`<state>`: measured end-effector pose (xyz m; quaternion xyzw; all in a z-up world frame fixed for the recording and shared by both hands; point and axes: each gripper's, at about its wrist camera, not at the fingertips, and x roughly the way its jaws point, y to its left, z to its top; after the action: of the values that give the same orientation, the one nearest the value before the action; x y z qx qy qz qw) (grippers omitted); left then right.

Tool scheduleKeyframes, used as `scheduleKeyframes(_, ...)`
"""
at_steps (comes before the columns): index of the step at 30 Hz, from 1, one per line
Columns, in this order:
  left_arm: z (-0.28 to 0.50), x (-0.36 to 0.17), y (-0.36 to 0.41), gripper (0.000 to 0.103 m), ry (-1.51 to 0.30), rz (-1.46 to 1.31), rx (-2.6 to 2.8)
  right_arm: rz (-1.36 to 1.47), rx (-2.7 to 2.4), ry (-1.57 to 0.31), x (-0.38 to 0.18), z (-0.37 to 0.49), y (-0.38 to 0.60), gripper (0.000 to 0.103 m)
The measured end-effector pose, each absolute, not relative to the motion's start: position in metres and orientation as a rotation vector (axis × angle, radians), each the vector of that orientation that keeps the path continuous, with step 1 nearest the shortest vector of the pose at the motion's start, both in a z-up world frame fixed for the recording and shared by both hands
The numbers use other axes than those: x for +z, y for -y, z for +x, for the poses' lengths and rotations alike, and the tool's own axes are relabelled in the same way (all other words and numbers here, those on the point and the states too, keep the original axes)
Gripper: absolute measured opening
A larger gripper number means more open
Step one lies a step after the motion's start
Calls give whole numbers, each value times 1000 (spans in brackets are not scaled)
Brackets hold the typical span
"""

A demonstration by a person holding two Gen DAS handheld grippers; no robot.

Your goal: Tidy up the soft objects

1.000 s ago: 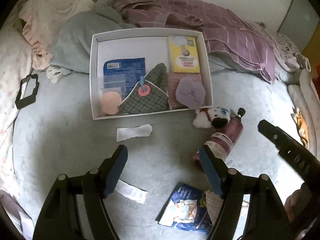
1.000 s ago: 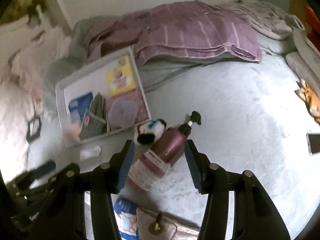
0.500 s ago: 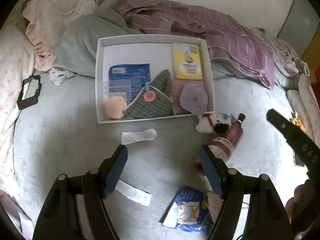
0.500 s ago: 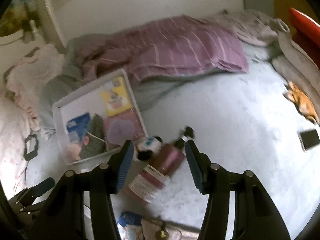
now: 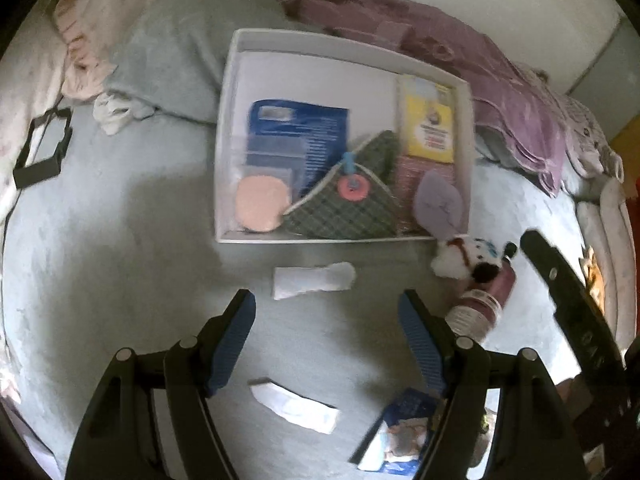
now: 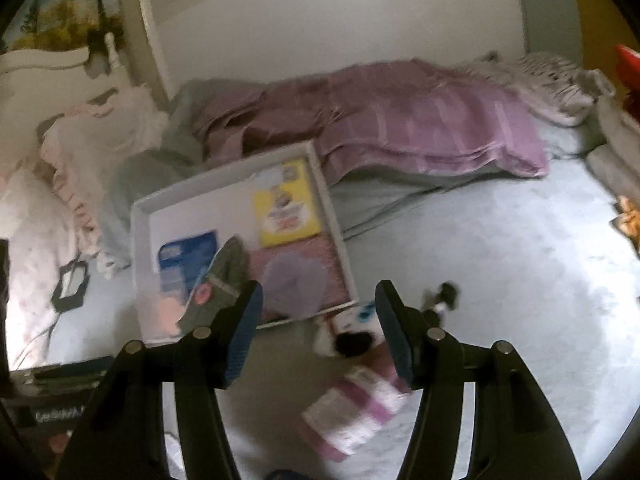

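A white tray (image 5: 228,132) lies on the grey bed and holds a blue packet (image 5: 304,136), a plaid pouch (image 5: 348,208), a peach round pad (image 5: 260,204), a yellow packet (image 5: 432,128) and a lilac pad (image 5: 440,204). A small white plush toy (image 5: 460,260) lies beside a maroon pump bottle (image 5: 488,300) just off the tray's near right corner. My left gripper (image 5: 326,336) is open and empty above the bed, short of a white pad (image 5: 312,280). My right gripper (image 6: 318,328) is open and empty above the plush toy (image 6: 348,336) and the bottle (image 6: 356,408).
A second white pad (image 5: 296,404) and a blue picture packet (image 5: 400,436) lie near the left gripper. A purple striped blanket (image 6: 400,120), a grey blanket (image 5: 180,52) and pink clothes (image 5: 92,28) are heaped behind the tray. A black frame (image 5: 44,148) lies at the left.
Both grippers have pulled back and up from the bed. The right gripper, which was straddling the bottle, now sits higher and looks toward the tray. Nothing was grasped.
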<state>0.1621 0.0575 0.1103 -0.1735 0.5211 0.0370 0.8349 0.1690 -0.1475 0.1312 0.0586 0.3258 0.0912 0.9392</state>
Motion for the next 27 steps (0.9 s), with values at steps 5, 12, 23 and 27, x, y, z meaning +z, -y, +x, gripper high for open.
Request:
scheduleKeyframes(5,171,88,-82,67,-1144,-447,80,136,183,-725,114,180,137,60)
scheduleKeyframes(12,192,48,-89,56,-1207,-485,61,178,205,-847,94,197,150,60)
scheduleKeyframes(23,204,20,-90,17,-1226,-494,85,131,208,-894,90,198,152,60)
scheduleKeyframes(27,204,21,-81,8,-1253,-464,82,112,234,-898,91,199,151,60)
